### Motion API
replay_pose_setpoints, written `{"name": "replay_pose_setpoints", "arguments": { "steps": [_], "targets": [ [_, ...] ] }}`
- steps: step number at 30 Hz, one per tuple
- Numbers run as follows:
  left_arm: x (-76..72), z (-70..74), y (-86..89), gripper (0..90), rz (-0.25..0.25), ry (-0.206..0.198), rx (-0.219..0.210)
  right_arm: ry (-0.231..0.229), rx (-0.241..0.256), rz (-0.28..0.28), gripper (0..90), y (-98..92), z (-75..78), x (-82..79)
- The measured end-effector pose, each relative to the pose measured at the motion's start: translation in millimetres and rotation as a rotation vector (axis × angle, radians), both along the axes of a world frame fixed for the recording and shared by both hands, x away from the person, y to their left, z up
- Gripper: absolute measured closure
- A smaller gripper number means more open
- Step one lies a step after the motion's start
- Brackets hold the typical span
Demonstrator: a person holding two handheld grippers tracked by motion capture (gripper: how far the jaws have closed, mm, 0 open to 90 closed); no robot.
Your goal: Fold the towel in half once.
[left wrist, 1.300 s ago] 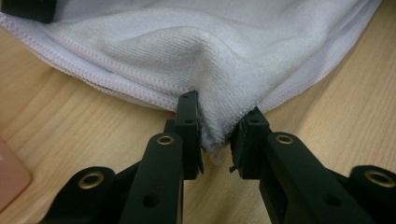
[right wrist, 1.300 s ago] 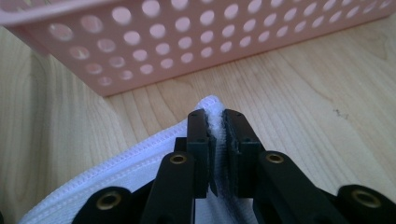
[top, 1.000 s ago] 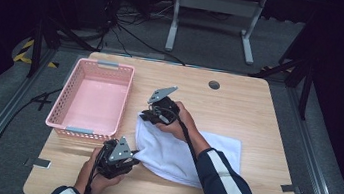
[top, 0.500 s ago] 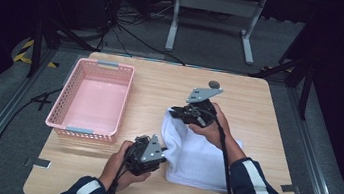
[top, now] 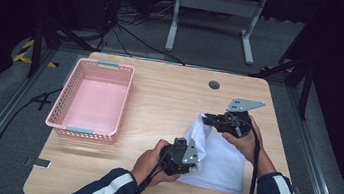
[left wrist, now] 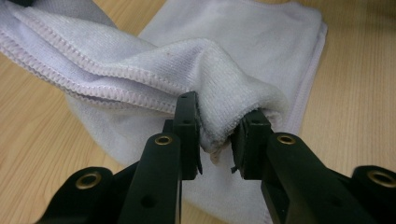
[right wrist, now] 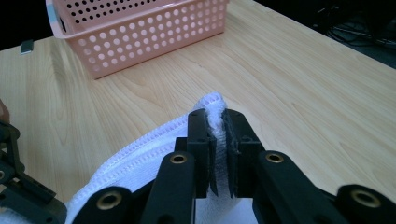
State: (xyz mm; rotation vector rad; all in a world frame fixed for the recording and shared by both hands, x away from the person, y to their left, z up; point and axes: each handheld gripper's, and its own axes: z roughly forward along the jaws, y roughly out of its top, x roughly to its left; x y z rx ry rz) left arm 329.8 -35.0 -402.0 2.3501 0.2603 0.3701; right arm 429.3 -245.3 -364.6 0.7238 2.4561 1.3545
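The white towel point(top: 218, 153) lay on the right half of the counter point(top: 160, 95), well apart from the pink basket point(top: 91, 99). Its near and right portion rested flat on the wood. Its left edge stood raised off the surface, strung between your two claws.

Your left claw point(left wrist: 215, 133) was pinching a bunched corner at the towel's near-left end; the left gripper view showed cloth packed between the jaws, which stood partly parted around its thickness. Your right claw point(right wrist: 218, 128) was pressed together on a hemmed edge at the far-left end, jaws nearly touching with the fabric between them.

Change noted: over the last second you carried both held corners rightward across the counter. The towel, which had been spread wide toward the basket, was now drawn over itself, and its footprint had narrowed to a strip on the right side. Your right hand point(top: 240, 136) had moved away from the counter's middle toward the right edge; your left followed.

Judgement: this was a fold in progress, roughly at its midpoint. The lifted edge had not yet been laid down on the far side. The basket stood empty.
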Motion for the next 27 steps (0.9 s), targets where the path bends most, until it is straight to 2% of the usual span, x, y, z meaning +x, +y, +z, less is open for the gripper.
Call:
{"name": "replay_pose_setpoints", "arguments": {
  "steps": [2,3,5,6,8,11,12,14,15,16,17,18,20,21,22,23,24,25,26,27],
  "targets": [
    [0.5,0.8,-7.4,74.2,-0.016,-0.008,0.012,0.014,0.013,-0.019,81.9,-13.2,-3.0,-1.8],
    [0.0,1.2,-11.2,74.2,-0.016,-0.010,0.015,0.011,0.017,-0.037,81.9,-26.1,-6.1,-3.5],
    [0.2,3.4,-17.3,74.2,-0.034,-0.013,0.021,0.015,0.020,-0.041,81.9,-30.0,-6.6,-4.2],
    [0.9,5.8,-26.1,74.2,-0.045,-0.021,0.019,0.005,0.024,-0.054,81.8,-40.4,-6.6,-7.3],
    [1.3,6.3,-30.1,74.0,-0.051,-0.014,0.018,0.004,0.021,-0.067,81.6,-44.9,-6.1,-8.5],
    [1.4,4.7,-43.4,72.2,-0.074,-0.015,0.004,-0.004,0.019,-0.090,81.0,-64.8,-9.1,-12.0],
    [1.5,2.6,-51.2,71.1,-0.102,0.002,-0.024,-0.001,0.026,-0.099,80.9,-70.4,-11.2,-12.7],
    [0.7,1.2,-55.1,70.7,-0.102,0.004,-0.026,0.009,0.017,-0.105,80.4,-76.2,-13.4,-13.1],
    [0.2,-0.8,-60.1,65.7,-0.115,0.005,-0.029,0.008,-0.007,-0.116,79.3,-87.9,-19.5,-15.0],
    [0.2,-0.8,-60.1,62.2,-0.115,0.005,-0.029,0.012,-0.008,-0.121,79.3,-92.6,-22.1,-15.7],
    [-0.4,-1.6,-61.9,62.2,-0.119,0.016,-0.049,0.012,-0.008,-0.121,79.3,-92.6,-22.1,-15.7],
    [-1.9,0.7,-60.1,52.7,-0.120,0.026,-0.080,0.027,-0.031,-0.139,78.6,-105.5,-31.2,-18.7],
    [-2.9,6.0,-53.0,47.1,-0.113,0.035,-0.104,0.031,-0.079,-0.171,78.3,-115.3,-38.7,-21.3],
    [-2.9,6.0,-53.0,45.8,-0.113,0.035,-0.104,0.031,-0.079,-0.171,78.3,-115.3,-38.7,-21.3],
    [-2.9,10.5,-43.1,44.1,-0.092,0.039,-0.120,0.040,-0.116,-0.187,77.6,-124.7,-44.0,-23.6],
    [-2.9,10.5,-43.1,42.8,-0.092,0.039,-0.120,0.040,-0.116,-0.187,77.6,-124.7,-44.0,-23.6],
    [-3.0,11.8,-37.7,42.8,-0.101,0.046,-0.117,0.033,-0.160,-0.202,77.1,-128.1,-46.5,-24.9],
    [-4.0,11.7,-32.7,41.8,-0.101,0.045,-0.105,0.036,-0.214,-0.228,70.8,-135.4,-49.6,-29.2],
    [-5.4,10.3,-27.7,41.9,-0.089,0.034,-0.098,0.043,-0.196,-0.242,70.4,-139.7,-49.9,-32.0],
    [-6.4,5.9,-18.0,41.8,-0.082,0.052,-0.090,0.048,-0.190,-0.272,67.1,-143.7,-49.2,-34.4]
  ]
}}
